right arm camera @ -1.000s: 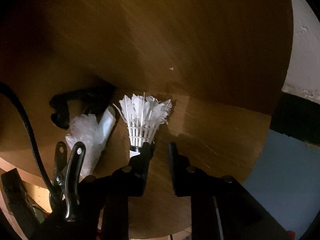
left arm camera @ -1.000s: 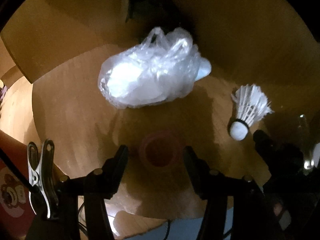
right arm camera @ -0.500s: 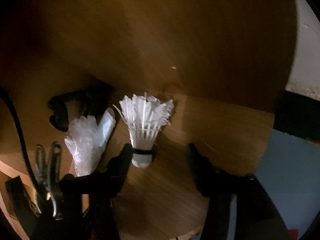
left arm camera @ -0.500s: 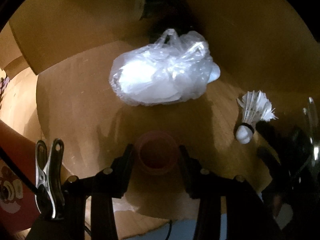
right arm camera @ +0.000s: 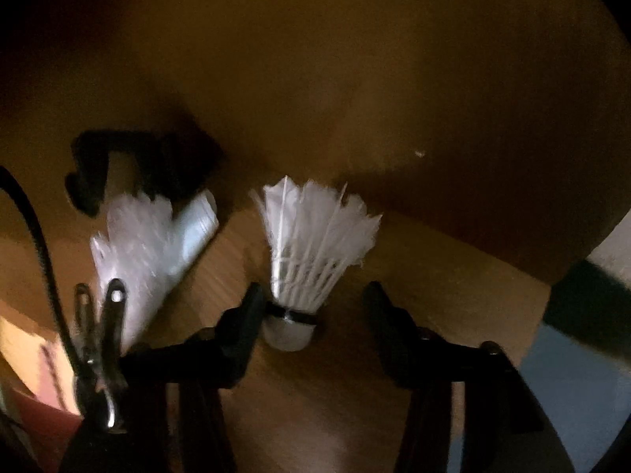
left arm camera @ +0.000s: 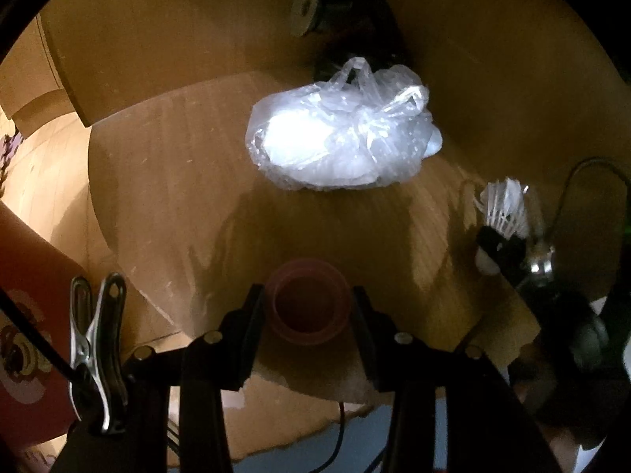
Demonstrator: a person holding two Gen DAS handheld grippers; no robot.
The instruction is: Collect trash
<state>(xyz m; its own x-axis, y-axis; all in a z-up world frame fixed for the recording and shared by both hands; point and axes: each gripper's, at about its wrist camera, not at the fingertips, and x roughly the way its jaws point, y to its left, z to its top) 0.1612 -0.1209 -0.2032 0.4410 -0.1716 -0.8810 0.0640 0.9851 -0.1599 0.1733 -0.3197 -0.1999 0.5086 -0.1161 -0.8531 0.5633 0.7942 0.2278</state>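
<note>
Right gripper is closing round the light, fragile shuttlecock; grip its cork at six o'clock. Left gripper is holding the pink cup.

You have no readable text, label, brand or number in either view. The only printed thing is a red panel far to the left of the left jaws, carrying a cartoon figure on a pale round patch; no letters can be made out on it. In the right wrist view the reddish surface low on the left is too blurred to read.
</note>
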